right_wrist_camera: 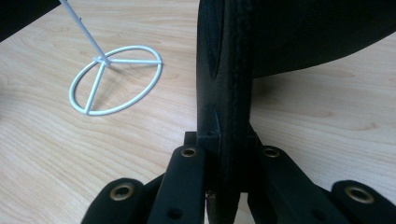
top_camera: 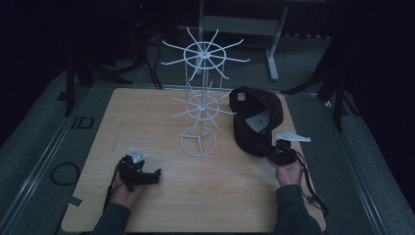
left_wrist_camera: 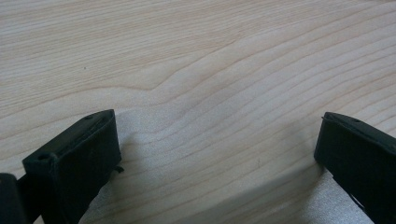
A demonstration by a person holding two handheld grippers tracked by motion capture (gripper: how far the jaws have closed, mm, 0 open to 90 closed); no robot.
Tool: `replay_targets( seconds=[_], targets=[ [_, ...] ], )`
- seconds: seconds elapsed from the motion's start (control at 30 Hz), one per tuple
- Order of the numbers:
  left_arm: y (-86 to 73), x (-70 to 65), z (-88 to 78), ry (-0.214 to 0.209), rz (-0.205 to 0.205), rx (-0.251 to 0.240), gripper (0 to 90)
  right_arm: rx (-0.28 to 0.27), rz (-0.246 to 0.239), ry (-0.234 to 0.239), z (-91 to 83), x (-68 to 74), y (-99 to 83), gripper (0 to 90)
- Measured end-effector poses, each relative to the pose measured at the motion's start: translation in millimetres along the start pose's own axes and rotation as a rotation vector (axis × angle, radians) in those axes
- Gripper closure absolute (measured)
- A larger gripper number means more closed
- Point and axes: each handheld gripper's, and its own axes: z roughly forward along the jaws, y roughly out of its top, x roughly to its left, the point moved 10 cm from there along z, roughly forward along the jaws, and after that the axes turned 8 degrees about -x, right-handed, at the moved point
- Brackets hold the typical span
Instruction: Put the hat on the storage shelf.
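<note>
While the white wire stand (top_camera: 199,98) rises upright at the middle of the wooden bench (top_camera: 161,200), a black cap (top_camera: 255,117) lies just to the right of the stand's ring base (top_camera: 197,143). From the high view the cap's long axis runs from the far side of the bench toward the person, slightly angled, with its open inside turned up and a pale lining patch showing; its near end reaches the right gripper (top_camera: 280,152). Which end is the brim cannot be told for certain from that view.

Seen from the right gripper view, the right gripper (right_wrist_camera: 227,186) has its 2 jaws pressed together on the cap's stiff black edge (right_wrist_camera: 227,70), which stands vertically between them and runs straight away from the camera. Beyond it, to the left, the stand's ring base (right_wrist_camera: 116,79) rests flat on the wood with 3 spokes meeting at the stem.

Left of the stand and nearer the person, the left gripper (top_camera: 139,172) rests low over the bench in the person's left hand (top_camera: 125,193). Its own view shows the left gripper (left_wrist_camera: 217,149) with jaws spread wide apart, bare wood grain between them.
</note>
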Motion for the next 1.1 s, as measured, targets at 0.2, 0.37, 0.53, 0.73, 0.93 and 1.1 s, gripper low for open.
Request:
replay_targets(
  seconds=[0.2,0.37,0.53,0.73,0.93,1.1],
  targets=[
    [0.0,0.0,0.0,0.000,0.000,0.000,0.2,-0.015,-0.010,-0.018,0.4,-0.7,6.5,86.7],
    [-0.1,0.1,-0.1,0.000,0.002,0.001,0.2,-0.041,-0.029,-0.029,-0.9,1.2,13.0,86.7],
    [-0.1,0.1,-0.1,0.000,0.002,0.001,0.1,-0.058,-0.031,-0.037,-1.4,1.9,19.4,86.7],
    [0.1,0.2,0.0,0.001,0.001,-0.001,0.2,-0.069,-0.039,-0.039,-1.3,3.1,26.6,86.7],
    [0.1,-0.2,0.1,0.000,-0.002,-0.001,0.2,-0.083,-0.049,-0.041,-2.7,5.5,33.7,86.7],
    [0.1,0.1,0.0,0.001,0.000,0.000,0.2,-0.095,-0.059,-0.044,-4.7,6.7,39.2,86.7]
  ],
)
